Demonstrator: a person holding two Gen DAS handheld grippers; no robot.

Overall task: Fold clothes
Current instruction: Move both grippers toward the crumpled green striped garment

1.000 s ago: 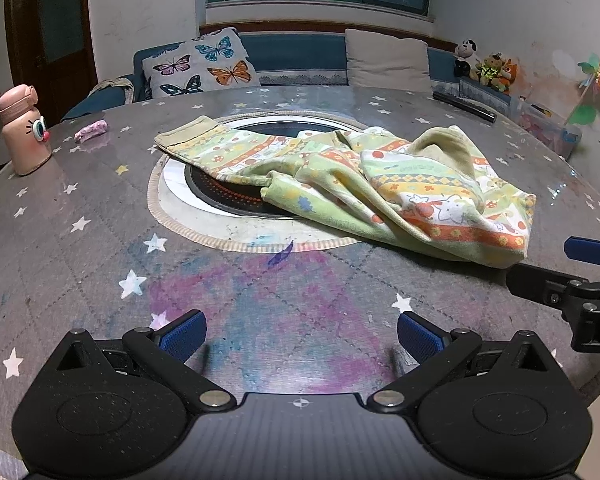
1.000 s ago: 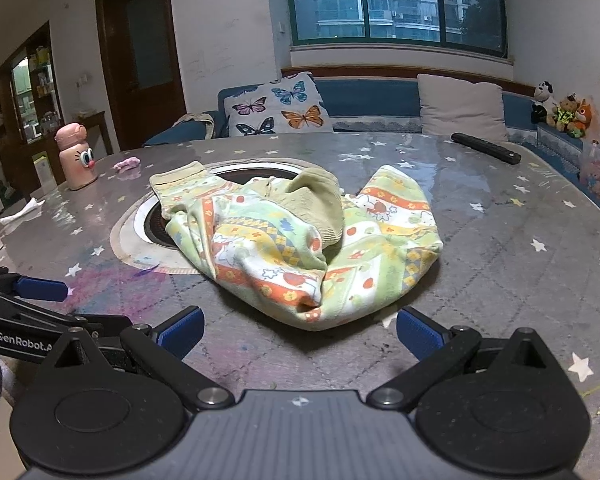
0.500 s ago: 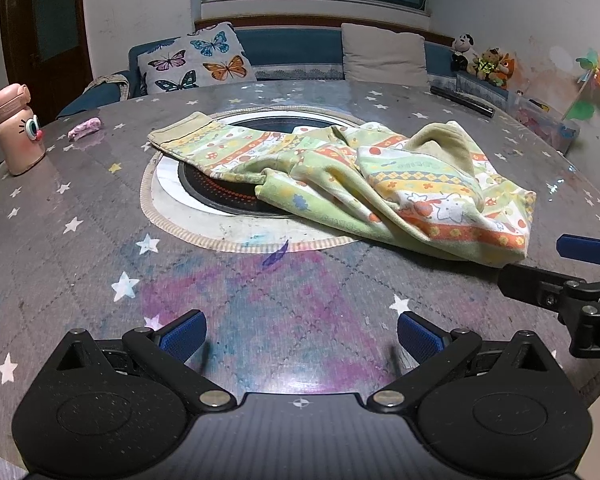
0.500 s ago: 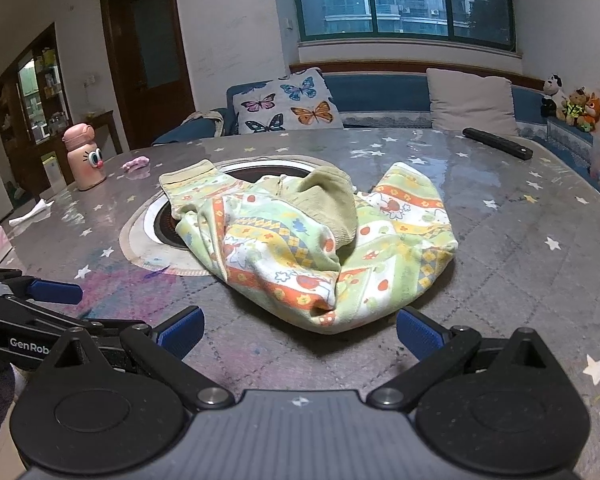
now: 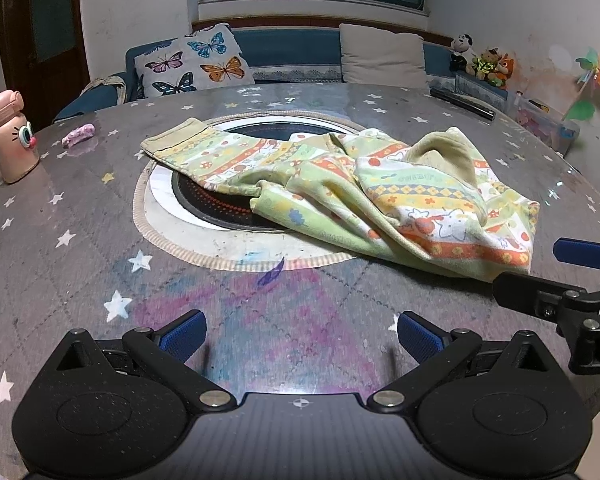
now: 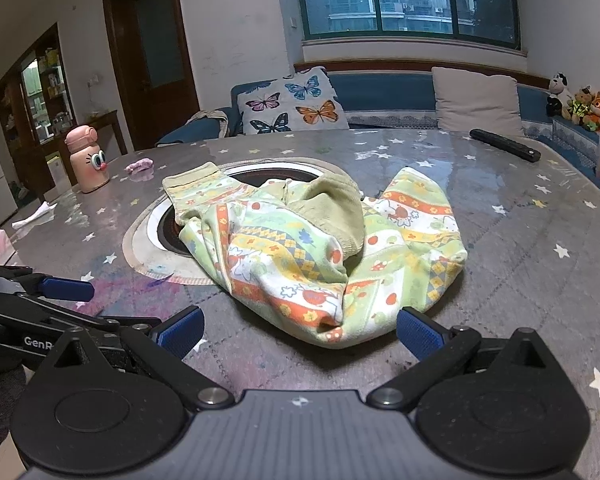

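Two grippers of mine hover low over the table (image 5: 52,216), both spread wide, gripping nothing. Left to right: pink bottle (image 5: 10,138), my left gripper (image 5: 300,330), then the crumpled patterned garment (image 5: 364,192), partly hiding the round burner inset (image 5: 216,208). My right gripper (image 6: 298,328) faces its near edge; folds conceal its shape.

Left wrist view: taken low over the near edge of the round table (image 5: 60,216), facing the window wall, with the crumpled garment (image 5: 364,196) ahead and to the right. Right wrist view: taken from a similar height further right, facing the same wall, close to the garment (image 6: 320,248). Shared by both views are the garment, the pink bottle (image 5: 10,138) and the butterfly cushion (image 6: 292,102).
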